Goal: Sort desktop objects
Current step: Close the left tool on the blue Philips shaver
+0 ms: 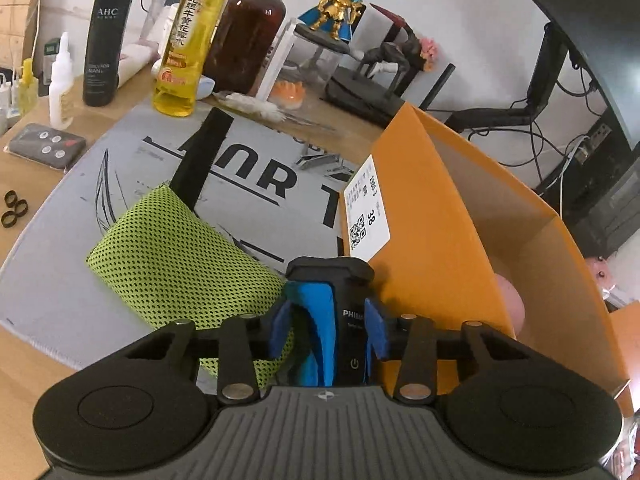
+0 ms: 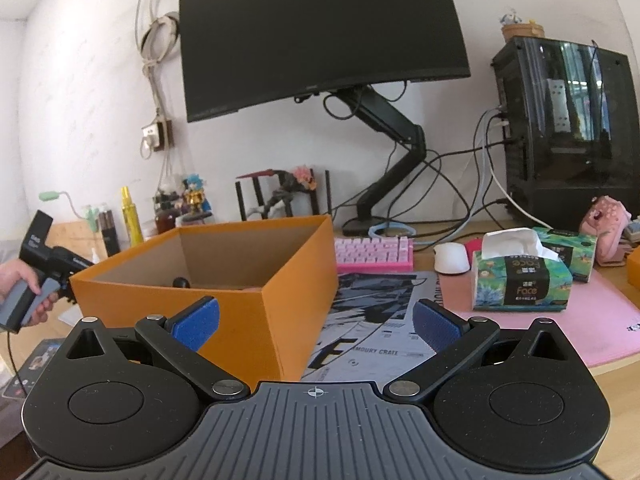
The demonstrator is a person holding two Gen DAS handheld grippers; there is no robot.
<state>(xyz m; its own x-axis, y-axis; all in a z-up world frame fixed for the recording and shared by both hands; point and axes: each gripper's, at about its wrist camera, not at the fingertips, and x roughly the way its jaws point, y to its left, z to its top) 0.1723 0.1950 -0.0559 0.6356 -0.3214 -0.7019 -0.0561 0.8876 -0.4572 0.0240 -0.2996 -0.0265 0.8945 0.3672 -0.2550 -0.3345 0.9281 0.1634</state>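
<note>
A black and blue Philips shaver is gripped tight between the blue pads of the left gripper. The shaver is held just beside the near left wall of the orange box, above the grey desk mat. A white label with a square code is stuck on that box wall. A green mesh pouch with a black strap is seen lying on the mat, to the left of the shaver. Farther back, a yellow bottle, a brown bottle and a black AHC bottle are lined up on the desk. A small blue-haired figure in gold armor is stood on a clear stand behind them. A small black remote is laid at the far left.

The right gripper is held wide apart, and nothing is gripped in it. The open top of the orange box is seen in front of it, a bit to the left. A small black round thing is seen inside the box. To the right, a pink keyboard, a white mouse and a green tissue box are set on the desk. A black monitor is held up on an arm at the back.
</note>
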